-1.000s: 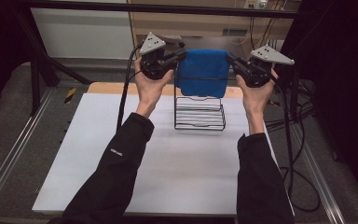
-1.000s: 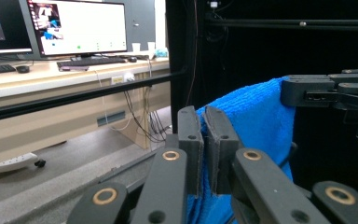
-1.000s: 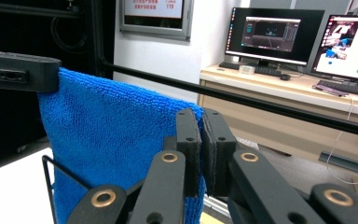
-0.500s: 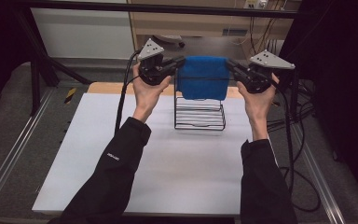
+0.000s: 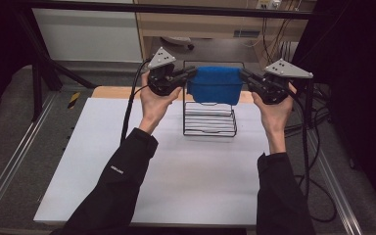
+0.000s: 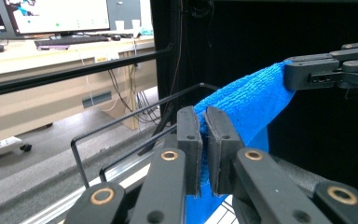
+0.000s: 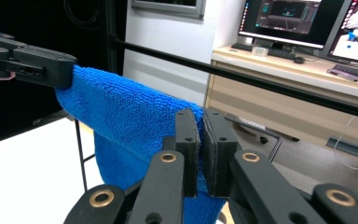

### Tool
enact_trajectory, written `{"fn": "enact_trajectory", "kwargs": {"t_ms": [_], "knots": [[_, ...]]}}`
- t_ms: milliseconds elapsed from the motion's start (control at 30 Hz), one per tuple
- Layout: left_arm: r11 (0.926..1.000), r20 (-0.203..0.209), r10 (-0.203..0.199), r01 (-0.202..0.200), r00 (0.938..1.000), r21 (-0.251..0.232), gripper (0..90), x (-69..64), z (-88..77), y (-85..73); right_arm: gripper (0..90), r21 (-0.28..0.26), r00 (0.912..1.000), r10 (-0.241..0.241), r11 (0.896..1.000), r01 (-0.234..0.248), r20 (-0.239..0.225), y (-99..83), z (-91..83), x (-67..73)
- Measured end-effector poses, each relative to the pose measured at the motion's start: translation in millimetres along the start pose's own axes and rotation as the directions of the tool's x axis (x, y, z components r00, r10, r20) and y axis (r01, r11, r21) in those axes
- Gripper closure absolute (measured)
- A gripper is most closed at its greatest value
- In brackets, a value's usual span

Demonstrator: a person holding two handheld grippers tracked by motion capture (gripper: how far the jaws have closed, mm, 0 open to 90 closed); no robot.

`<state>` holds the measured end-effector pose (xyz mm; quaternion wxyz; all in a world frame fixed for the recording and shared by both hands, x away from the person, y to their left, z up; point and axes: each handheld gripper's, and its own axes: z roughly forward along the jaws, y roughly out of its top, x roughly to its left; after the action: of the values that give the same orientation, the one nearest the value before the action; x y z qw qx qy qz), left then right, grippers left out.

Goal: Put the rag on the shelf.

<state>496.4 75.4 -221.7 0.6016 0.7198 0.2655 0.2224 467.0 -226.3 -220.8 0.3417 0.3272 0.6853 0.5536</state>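
White tabletop [image 5: 127, 161] below. Left tongs [image 5: 190, 74], right tongs [image 5: 244, 75] each clamp blue towel [image 5: 214, 84] edge; I've carried it back, stretched between tongs, over wire rack [image 5: 209, 122]. Draping next.

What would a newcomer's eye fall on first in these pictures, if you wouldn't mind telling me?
First, the bright blue towel, stretched between the left gripper and the right gripper, each shut on one end. It hangs over the black wire rack near the far edge of the white table.
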Motion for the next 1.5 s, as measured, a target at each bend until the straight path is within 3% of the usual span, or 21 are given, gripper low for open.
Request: {"fn": "enact_trajectory", "kwargs": {"t_ms": [667,833,1100,1167,1333,1500], "knots": [[0.9941,0.031,0.029,-0.033,0.9991,0.103,81.4,-6.1,-3.1,-18.3,85.9,0.098,0.9983,-0.013,0.995,0.018,-0.056,-17.9,-0.5,2.1],[0.9956,0.033,0.033,-0.036,0.9989,0.086,76.1,-7.4,-8.7,-12.6,85.9,0.1,0.9981,-0.018,0.995,0.024,-0.059,-20.3,0.3,1.9],[0.9991,0.034,-0.015,0.014,0.9993,0.04,74.3,-4.9,-16.0,10.0,85.9,0.107,0.9973,-0.036,0.993,0.043,-0.064,-21.3,0.7,4.0],[0.9977,0.036,-0.028,0.026,0.9989,0.062,77.8,-4.2,-13.2,10.1,85.8,0.107,0.9973,-0.036,0.993,0.043,-0.064,-22.2,0.7,4.3],[0.987,0.042,-0.017,0.01,0.999,0.16,88.0,-5.6,-2.0,-1.3,85.4,0.108,0.997,-0.037,0.993,0.044,-0.068,-23.8,0.8,4.1],[0.9774,0.055,-0.01,-0.001,0.9984,0.211,89.8,-6.0,4.6,-12.0,84.7,0.112,0.9965,-0.038,0.993,0.046,-0.075,-25.9,-0.1,4.1]]}}
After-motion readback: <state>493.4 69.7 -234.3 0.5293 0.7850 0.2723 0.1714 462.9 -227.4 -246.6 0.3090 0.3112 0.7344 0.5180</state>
